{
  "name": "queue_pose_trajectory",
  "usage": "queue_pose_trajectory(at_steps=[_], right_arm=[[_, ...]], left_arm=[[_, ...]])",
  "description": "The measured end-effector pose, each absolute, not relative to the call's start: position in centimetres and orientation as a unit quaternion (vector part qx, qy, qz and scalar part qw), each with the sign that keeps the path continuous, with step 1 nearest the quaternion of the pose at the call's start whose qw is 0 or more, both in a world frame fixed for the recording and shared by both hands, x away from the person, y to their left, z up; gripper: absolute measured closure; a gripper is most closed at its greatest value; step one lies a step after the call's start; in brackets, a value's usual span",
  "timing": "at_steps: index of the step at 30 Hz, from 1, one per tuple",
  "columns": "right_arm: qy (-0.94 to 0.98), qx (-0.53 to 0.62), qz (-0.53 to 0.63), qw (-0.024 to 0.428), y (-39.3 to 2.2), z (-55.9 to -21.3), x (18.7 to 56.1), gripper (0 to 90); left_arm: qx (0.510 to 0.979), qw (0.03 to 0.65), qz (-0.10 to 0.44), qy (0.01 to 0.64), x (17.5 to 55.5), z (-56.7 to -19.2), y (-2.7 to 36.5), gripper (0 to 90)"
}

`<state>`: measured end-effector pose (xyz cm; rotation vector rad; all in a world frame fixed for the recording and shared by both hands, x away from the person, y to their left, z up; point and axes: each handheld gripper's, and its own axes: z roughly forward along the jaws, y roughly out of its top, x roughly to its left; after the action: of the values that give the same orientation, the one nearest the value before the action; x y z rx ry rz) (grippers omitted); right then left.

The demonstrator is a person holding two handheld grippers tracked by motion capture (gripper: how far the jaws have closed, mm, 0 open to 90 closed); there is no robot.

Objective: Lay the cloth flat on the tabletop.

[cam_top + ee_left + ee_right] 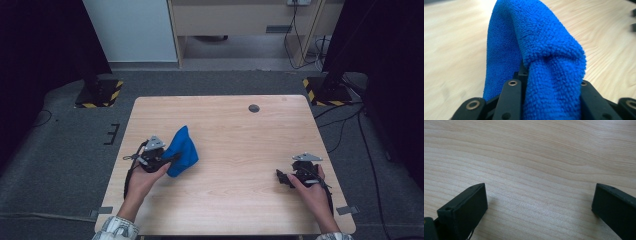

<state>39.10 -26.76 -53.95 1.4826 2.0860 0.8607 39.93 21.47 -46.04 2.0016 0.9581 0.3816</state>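
blue cloth (544,62) hides left gripper (549,100) pads; top cut off.

Even overhead light, soft shadows — close-ups slightly blurred

Blue fluffy microfibre cloth (182,150): bunched, folded into peaked hump, left half of light wooden tabletop (240,150). Near end pinched up; far end seemingly resting on wood, contact unclear.

A lab or test room, by its fittings; a pale wood-grain square table (235,150) stands on grey carpet (65,150); black stand bases with yellow-black hazard stripes (99,93) flank it; loose black cables (350,125) trail across the floor; dark curtains (35,45) screen both sides.
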Motion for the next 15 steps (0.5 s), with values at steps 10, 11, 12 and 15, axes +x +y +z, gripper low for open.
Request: queue_pose_trajectory(at_steps=[10,11,12,15], right_arm=[[0.755,0.534,0.311,0.22,-26.7,-54.0,39.1,0.3],[0.755,0.534,0.311,0.22,-26.7,-54.0,39.1,0.3],[0.755,0.533,0.311,0.22,-26.7,-54.0,39.1,0.3],[0.755,0.533,0.311,0.22,-26.7,-54.0,39.1,0.3]], left_arm=[[0.829,0.427,0.142,0.334,40.9,-44.9,14.4,70.7],[0.831,0.425,0.141,0.329,41.0,-44.9,13.8,70.7],[0.837,0.421,0.138,0.319,41.1,-44.9,12.6,70.7],[0.844,0.415,0.136,0.311,41.3,-44.9,11.3,70.7]])
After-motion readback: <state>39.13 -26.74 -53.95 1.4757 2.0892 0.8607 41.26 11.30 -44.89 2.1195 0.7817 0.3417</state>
